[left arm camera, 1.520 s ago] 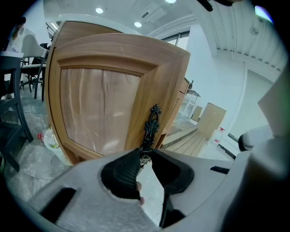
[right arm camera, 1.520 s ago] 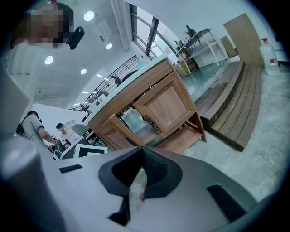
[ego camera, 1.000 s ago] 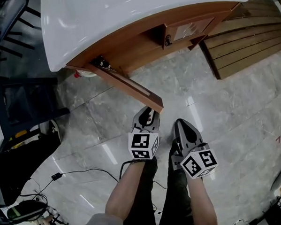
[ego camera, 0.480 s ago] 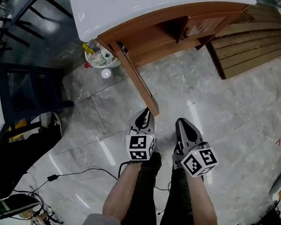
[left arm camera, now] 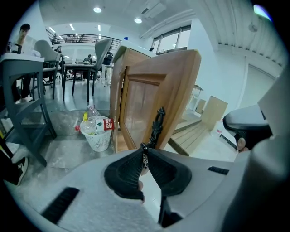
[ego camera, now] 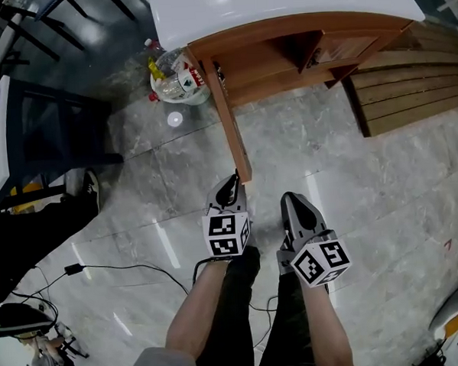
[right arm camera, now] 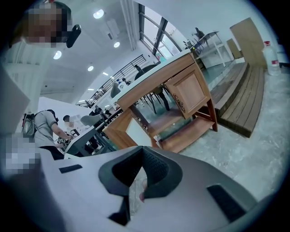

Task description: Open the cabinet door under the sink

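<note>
The white sink (ego camera: 281,0) tops a wooden cabinet (ego camera: 276,57). Its left door (ego camera: 230,125) stands swung wide open, its free edge pointing at me. My left gripper (ego camera: 233,184) is at that edge. In the left gripper view its jaws (left arm camera: 144,152) have just been closing and now pinch the lower end of the black ornate door handle (left arm camera: 156,127). My right gripper (ego camera: 291,202) hangs beside it over the floor, shut with nothing between its pads (right arm camera: 141,148). The cabinet's right door (right arm camera: 188,93) stays closed.
A white waste basket (ego camera: 179,78) full of bottles stands left of the cabinet. Wooden planks (ego camera: 407,77) lie at the right. A black chair (ego camera: 51,142) and a floor cable (ego camera: 126,268) are at the left. People sit at tables far behind.
The left door has swung further out, from a slant to pointing nearly straight at me. The waste basket has come into view. Both grippers moved with the door.
</note>
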{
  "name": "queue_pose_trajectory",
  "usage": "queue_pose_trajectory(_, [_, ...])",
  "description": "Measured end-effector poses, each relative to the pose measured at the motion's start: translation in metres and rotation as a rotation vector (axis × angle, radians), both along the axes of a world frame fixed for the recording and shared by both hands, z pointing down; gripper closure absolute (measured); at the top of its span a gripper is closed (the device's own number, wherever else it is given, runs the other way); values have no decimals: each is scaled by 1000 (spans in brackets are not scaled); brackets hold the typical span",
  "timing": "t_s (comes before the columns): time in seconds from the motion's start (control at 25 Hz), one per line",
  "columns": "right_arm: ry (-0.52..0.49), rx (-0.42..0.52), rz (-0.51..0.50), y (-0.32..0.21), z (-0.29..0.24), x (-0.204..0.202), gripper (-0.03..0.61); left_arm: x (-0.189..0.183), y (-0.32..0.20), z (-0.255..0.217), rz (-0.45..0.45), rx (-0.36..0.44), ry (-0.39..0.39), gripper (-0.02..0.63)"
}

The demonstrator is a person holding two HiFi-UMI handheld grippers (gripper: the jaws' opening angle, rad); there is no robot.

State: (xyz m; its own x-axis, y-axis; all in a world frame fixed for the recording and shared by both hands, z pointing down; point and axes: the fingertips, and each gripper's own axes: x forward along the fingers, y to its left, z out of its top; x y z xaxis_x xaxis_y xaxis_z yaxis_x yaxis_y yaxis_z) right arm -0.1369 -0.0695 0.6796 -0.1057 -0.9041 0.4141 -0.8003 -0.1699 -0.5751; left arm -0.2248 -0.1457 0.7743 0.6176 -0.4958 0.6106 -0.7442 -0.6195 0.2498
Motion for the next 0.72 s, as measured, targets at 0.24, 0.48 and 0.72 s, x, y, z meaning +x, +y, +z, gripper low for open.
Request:
queue_pose_trajectory(0.24, [7, 13, -13, 1, -22, 0, 571, -9, 15, -29, -17, 2, 8, 603])
queue_pose_trajectory(0.48, [35, 46, -42, -8, -80, 7, 571, -2, 19, -104, -8, 34, 48, 604])
queue_pose_trajectory(0.72, [68, 102, -83, -16, -154, 15, 571, 14, 19, -207, 17, 94, 131, 606])
